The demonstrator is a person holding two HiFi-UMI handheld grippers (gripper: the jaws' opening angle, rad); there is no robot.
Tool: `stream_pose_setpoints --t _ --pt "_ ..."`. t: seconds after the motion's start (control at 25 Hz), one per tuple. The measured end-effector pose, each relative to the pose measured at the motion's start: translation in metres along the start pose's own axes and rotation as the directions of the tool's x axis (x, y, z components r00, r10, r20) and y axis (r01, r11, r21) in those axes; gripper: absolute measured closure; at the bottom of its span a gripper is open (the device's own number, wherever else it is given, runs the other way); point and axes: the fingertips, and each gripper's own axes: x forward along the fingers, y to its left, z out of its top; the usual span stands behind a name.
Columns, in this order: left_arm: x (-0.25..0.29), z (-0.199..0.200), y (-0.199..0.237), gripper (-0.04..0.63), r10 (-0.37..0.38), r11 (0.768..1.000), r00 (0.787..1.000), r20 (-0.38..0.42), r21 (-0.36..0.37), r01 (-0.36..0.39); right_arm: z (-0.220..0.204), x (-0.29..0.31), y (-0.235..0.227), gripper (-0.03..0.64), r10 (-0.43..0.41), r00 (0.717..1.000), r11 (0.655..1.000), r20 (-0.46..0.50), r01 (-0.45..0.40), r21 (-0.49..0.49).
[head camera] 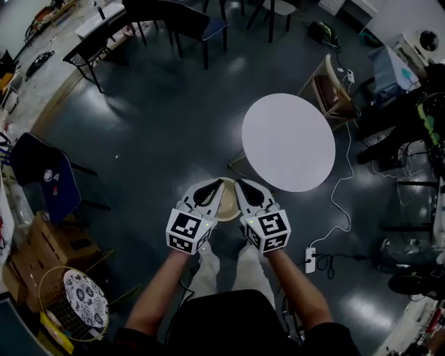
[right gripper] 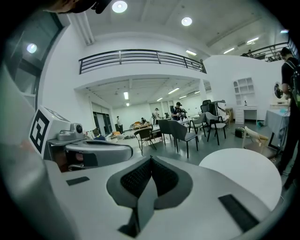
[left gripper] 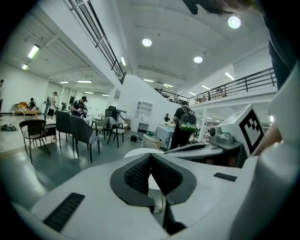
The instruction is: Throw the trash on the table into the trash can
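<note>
My left gripper (head camera: 211,186) and right gripper (head camera: 243,185) are held side by side in front of me, above the dark floor, both shut with nothing between the pads. In their own views the left gripper (left gripper: 150,155) and the right gripper (right gripper: 151,159) show pads pressed together. A round white table (head camera: 288,142) stands just ahead and to the right; its top looks bare, and no trash shows on it. A tan round object (head camera: 228,208) sits on the floor below and between the grippers, partly hidden by them; I cannot tell what it is.
A wooden chair (head camera: 330,87) stands behind the table. Black chairs (head camera: 174,21) are at the back, a blue chair (head camera: 42,174) on the left. Cardboard boxes (head camera: 49,247) and a wire basket (head camera: 73,302) sit lower left. A power strip (head camera: 310,259) and cable lie on the right.
</note>
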Motion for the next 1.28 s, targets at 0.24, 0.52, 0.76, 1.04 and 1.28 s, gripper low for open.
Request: stream_pose_setpoints --t 0.24,0.52,0.76,1.04,1.28 --pt "-0.019 0.03 0.007 0.58 -0.026 0.997 0.999 0.047 0.076 0.023 0.028 0.001 0.022 0.6 -0.018 0.997 1.0 0.077 0.02 -0.014" --pt "-0.04 0.049 0.017 0.58 -0.033 0.998 0.995 0.09 0.053 0.028 0.051 -0.001 0.042 0.6 -0.029 0.991 0.999 0.131 0.031 -0.015" --pt "-0.052 0.068 0.019 0.58 -0.054 0.997 0.991 0.121 0.061 0.047 0.069 -0.009 0.052 0.6 -0.043 0.986 0.999 0.161 0.046 -0.01" --pt "-0.046 0.08 0.007 0.58 -0.068 0.997 0.986 0.15 0.053 0.061 0.068 -0.028 0.048 0.6 -0.054 0.985 0.998 0.164 0.057 -0.019" --pt "-0.043 0.088 -0.022 0.58 -0.083 0.994 0.981 0.176 0.078 0.07 0.072 -0.053 0.033 0.6 -0.068 0.978 0.997 0.195 0.072 -0.01"
